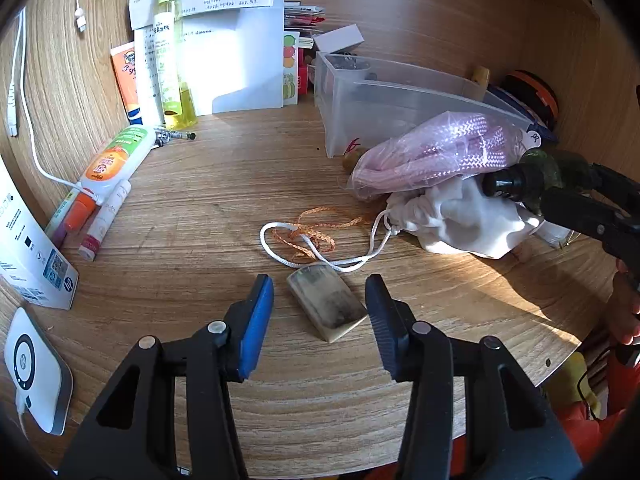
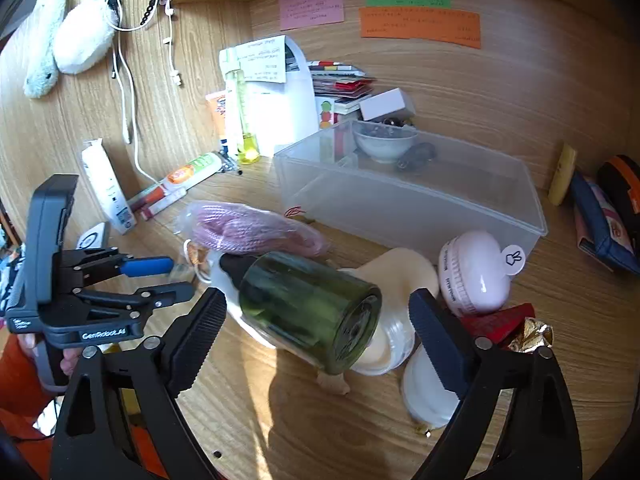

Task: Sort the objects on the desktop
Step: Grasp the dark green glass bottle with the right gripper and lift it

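Dark green glass is what matters here: a green bottle (image 2: 308, 308) with a black cap lies tilted between the fingers of the right gripper (image 2: 316, 328), base toward the camera, cap pointing away and to the left. Its long axis runs roughly along the fingers, not across them. The jaws stand wide; the left pad looks close to the bottle's side while a clear gap shows by the right pad, so I cannot tell whether the bottle is truly clamped or only resting. It sits over a white drawstring pouch (image 1: 460, 220), just in front of the clear plastic bin (image 2: 400, 200), which seems the likely place to sort it into.

The left gripper (image 1: 320, 312) points down at the wooden desk (image 1: 200, 220), fingers partly spread and pinching nothing; a small worn rectangular block (image 1: 326, 306) lies flat between them, its long axis nearly in line with the fingers, untouched. The left hand is plainly the nearer one to that block.

Readable writing is scarce: "GenRobot.AI" on the left gripper's body in the right wrist view, an "hp" logo on the white box (image 1: 36, 264), and a rabbit mark on the pink round case (image 2: 476, 272). The sticky notes are too small to read.
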`<state>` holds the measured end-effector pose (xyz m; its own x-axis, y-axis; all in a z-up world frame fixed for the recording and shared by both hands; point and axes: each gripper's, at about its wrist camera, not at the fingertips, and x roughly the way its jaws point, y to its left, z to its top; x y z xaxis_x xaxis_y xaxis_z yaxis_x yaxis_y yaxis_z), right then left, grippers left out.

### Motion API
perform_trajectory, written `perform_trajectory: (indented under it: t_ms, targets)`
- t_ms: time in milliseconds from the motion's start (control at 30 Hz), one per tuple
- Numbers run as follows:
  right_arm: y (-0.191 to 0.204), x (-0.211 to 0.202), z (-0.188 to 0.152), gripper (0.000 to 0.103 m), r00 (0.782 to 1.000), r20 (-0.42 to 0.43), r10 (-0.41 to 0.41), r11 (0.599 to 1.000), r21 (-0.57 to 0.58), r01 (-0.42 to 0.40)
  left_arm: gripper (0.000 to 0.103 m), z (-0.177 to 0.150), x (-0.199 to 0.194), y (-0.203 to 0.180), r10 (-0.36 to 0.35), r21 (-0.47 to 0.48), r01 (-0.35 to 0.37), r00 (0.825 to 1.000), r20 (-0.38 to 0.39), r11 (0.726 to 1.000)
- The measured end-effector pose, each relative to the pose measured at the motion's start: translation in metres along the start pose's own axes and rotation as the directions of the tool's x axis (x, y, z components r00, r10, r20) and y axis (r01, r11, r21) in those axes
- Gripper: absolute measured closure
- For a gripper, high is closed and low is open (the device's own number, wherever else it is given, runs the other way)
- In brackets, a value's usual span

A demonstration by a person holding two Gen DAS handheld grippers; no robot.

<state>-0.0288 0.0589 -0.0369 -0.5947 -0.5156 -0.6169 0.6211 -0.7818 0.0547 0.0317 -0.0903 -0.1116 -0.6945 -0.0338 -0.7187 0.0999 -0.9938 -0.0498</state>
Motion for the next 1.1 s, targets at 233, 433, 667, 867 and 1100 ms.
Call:
perform_trajectory:
  t_ms: [233, 433, 667, 867, 1100]
  targets:
    - [-0.001, -0.002, 0.001, 0.032, 1.0, 0.014, -0.023, 1.0, -0.004, 0.023, 0.062, -0.002, 0.001, -0.003, 0.019, -0.003, -0.019, 1.0, 0.021, 1.0]
    - [-0.003, -0.005, 0.001, 0.037, 1.0, 0.013, -0.021, 1.0, 0.007, 0.021, 0.063, -0.002, 0.0, 0.001, 0.008, -0.025, -0.008, 1.0, 0.016, 1.0]
    - [-0.004, -0.015, -0.002, 0.045, 0.999, 0.039, -0.024, 1.0, 0.007, 0.023, 0.063, 0.001, -0.013, 0.001, 0.016, -0.035, -0.014, 0.999, 0.046, 0.999]
    - [-0.005, -0.028, -0.002, 0.046, 0.996, 0.074, -0.041, 0.999, -0.016, 0.042, 0.063, 0.004, -0.025, -0.002, 0.018, -0.033, -0.015, 0.997, 0.072, 0.999]
    - [-0.017, -0.035, -0.002, 0.046, 0.996, 0.083, -0.043, 0.999, 0.011, 0.042, 0.063, 0.009, -0.042, -0.006, 0.003, -0.031, 0.001, 0.994, 0.109, 1.0]
